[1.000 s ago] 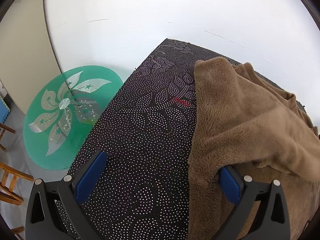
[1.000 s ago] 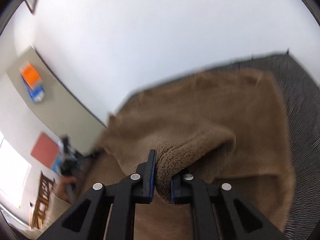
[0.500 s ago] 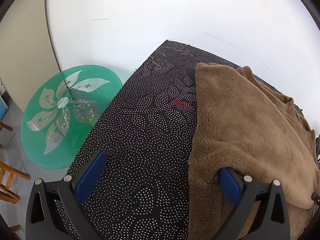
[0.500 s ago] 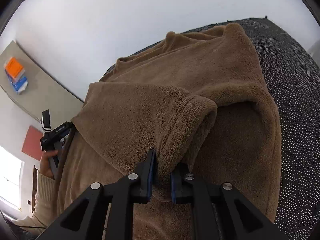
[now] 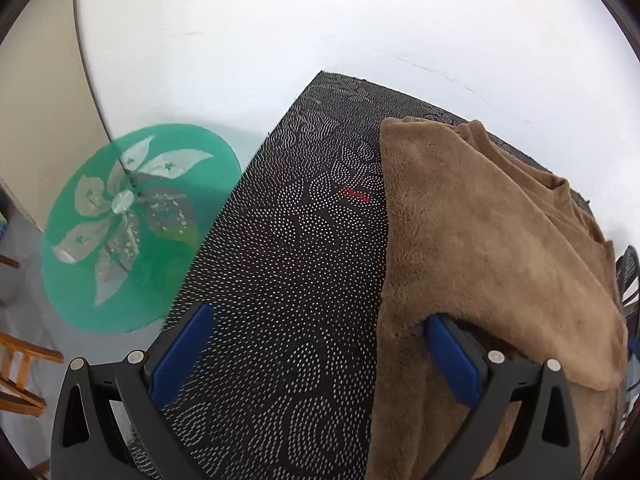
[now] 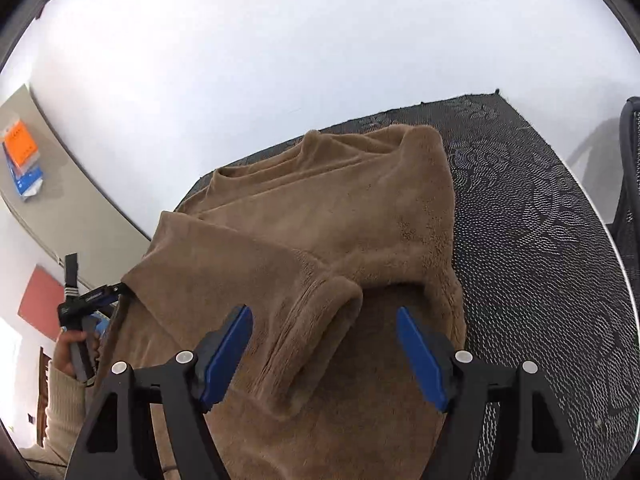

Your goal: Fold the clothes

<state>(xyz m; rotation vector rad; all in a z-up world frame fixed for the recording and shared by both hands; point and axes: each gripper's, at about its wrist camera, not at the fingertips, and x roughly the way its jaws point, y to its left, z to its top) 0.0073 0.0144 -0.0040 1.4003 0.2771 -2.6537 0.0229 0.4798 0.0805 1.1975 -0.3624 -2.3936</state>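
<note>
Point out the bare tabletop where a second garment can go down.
Free: the dotted black tablecloth between the brown fleece top and the table edge by the green glass disc, and the strip beyond the fleece's other side. Crowded: the middle, under the fleece.

No text or label can be read.
</note>
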